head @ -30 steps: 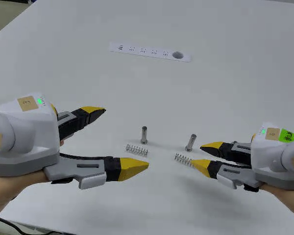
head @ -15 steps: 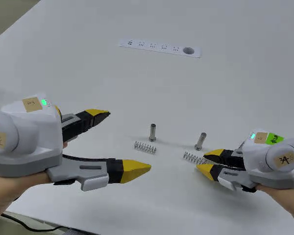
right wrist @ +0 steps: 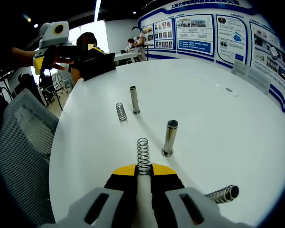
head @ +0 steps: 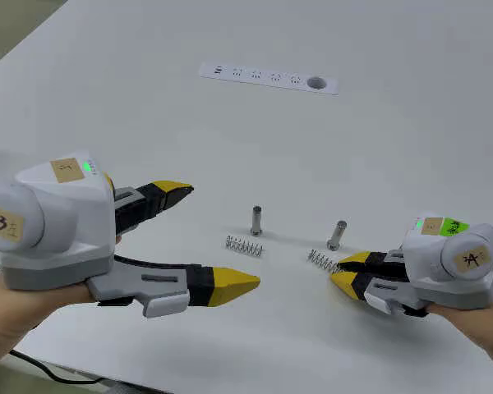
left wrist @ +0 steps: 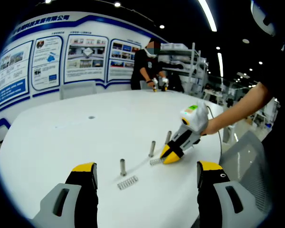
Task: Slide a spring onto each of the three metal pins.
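Two steel pins stand on the white table: one point(head: 256, 220) in the middle, one point(head: 338, 235) to its right. A loose spring point(head: 243, 245) lies beside the middle pin. A second spring point(head: 320, 261) lies by the right pin, and my right gripper point(head: 342, 270) is shut on its near end point(right wrist: 143, 156). In the right gripper view a third pin point(right wrist: 222, 194) with a spring coiled round it sits at the lower right. My left gripper point(head: 212, 238) hovers wide open, left of the loose spring point(left wrist: 127, 182), holding nothing.
A white power strip point(head: 267, 79) lies flat at the far side of the table point(head: 148, 123). The table's near edge runs just under both grippers. A person stands at another bench far off point(left wrist: 149, 66).
My right gripper has moved forward to the spring by the right pin and its jaws have narrowed onto the spring's end. The left gripper stays open in about the same place.
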A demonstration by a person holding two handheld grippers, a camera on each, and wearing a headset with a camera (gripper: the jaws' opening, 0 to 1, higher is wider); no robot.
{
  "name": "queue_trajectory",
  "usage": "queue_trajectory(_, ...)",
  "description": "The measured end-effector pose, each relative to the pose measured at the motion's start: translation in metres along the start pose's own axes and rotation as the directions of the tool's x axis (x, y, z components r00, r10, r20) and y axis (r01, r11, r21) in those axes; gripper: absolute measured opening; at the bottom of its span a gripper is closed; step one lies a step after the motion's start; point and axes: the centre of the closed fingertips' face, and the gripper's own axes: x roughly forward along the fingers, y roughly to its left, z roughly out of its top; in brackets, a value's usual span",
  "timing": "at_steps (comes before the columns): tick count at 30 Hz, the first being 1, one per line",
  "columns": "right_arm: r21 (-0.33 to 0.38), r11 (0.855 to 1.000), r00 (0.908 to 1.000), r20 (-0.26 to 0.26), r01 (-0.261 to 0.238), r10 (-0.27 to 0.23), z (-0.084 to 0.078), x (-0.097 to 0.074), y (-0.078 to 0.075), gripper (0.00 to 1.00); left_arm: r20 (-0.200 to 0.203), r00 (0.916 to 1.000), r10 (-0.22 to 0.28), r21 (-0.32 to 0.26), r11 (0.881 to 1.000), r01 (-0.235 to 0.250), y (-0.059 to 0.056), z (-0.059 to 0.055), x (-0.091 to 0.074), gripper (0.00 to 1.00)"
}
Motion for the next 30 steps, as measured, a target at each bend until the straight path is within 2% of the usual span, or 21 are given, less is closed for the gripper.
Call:
queue_trajectory(6,-0.01,1.0,0.9996,-0.021,0.02,-0.02,-0.001,-0.002,0.0,0.11,-0.002,1.0,-0.007,0.001,1.0,0.007,-0.001,-0.001,0.001,0.88)
queue_trajectory(10,0.019,1.0,0.9996,0.017,0.022,-0.022,0.008,-0.015,0.001,0.1,-0.01,0.9997,-0.023,0.011,1.0,0.023,-0.004,-0.001,0.003,0.87)
queue_trajectory(17,-0.007,1.0,0.9992,0.033,0.021,-0.021,0.019,-0.035,0.002,0.1,-0.032,0.9973,-0.067,0.065,0.996,0.069,-0.017,0.001,0.014,0.83)
queue_trajectory(19,-0.045,0.999,0.9993,0.033,0.017,-0.016,0.024,-0.042,0.004,0.1,-0.027,0.9951,-0.095,0.128,0.987,0.098,-0.025,0.006,0.019,0.8)
queue_trajectory(21,-0.083,0.997,0.9995,0.03,0.01,-0.007,0.029,-0.05,0.006,0.1,-0.046,0.9927,-0.111,0.164,0.979,0.117,-0.032,0.006,0.023,0.77)
queue_trajectory(25,-0.14,0.99,0.9986,0.05,-0.01,0.017,0.048,-0.064,0.014,0.1,-0.063,0.9876,-0.144,0.194,0.969,0.154,-0.043,0.009,0.032,0.76)
queue_trajectory(27,-0.171,0.985,0.9981,0.052,-0.024,0.034,0.056,-0.069,0.02,0.1,-0.059,0.9856,-0.158,0.196,0.966,0.167,-0.047,0.011,0.034,0.73)
queue_trajectory(30,-0.228,0.972,0.9962,0.056,-0.052,0.067,0.07,-0.077,0.033,0.1,-0.061,0.9807,-0.186,0.226,0.955,0.195,-0.054,0.014,0.036,0.64)
